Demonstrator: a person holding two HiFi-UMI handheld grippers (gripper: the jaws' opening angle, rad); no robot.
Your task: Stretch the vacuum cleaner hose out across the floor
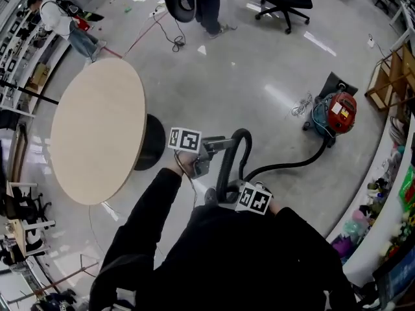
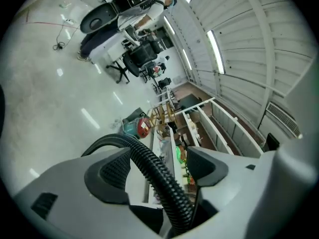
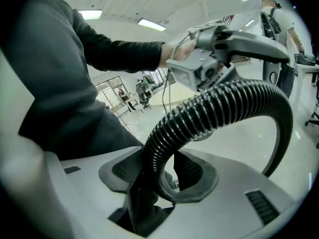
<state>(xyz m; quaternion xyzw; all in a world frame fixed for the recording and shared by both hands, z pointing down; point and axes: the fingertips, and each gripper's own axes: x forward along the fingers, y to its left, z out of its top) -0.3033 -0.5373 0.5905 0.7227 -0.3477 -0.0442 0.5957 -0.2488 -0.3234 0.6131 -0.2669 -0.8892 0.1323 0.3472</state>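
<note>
**Head view.** Your dark torso (image 1: 246, 264) fills the lower frame and hides the floor under you. The jaws of both tongs are too small to read here. The hose (image 1: 285, 166) arches up between the left tongs (image 1: 220, 145) and the right tongs (image 1: 225, 195). From there it runs over the floor to the red vacuum cleaner (image 1: 334, 113) at the right. A round table (image 1: 97, 131) stands just beside your left arm. An office chair (image 1: 285, 2) and a person (image 1: 58, 21) are well apart at the top. Shelves (image 1: 389, 76) are cut off at the right edge.

**Left gripper view.** The left tongs (image 2: 159, 166) stand wide apart. The hose (image 2: 154, 171) passes between the pads with a gap on each side, so it is not gripped. Its lower end is lost in the housing.

**Right gripper view.** The right tongs (image 3: 159, 176) are closed on the hose (image 3: 209, 116), pads pressing both flanks. Your sleeve (image 3: 119, 54) blocks the left of the frame.
</note>
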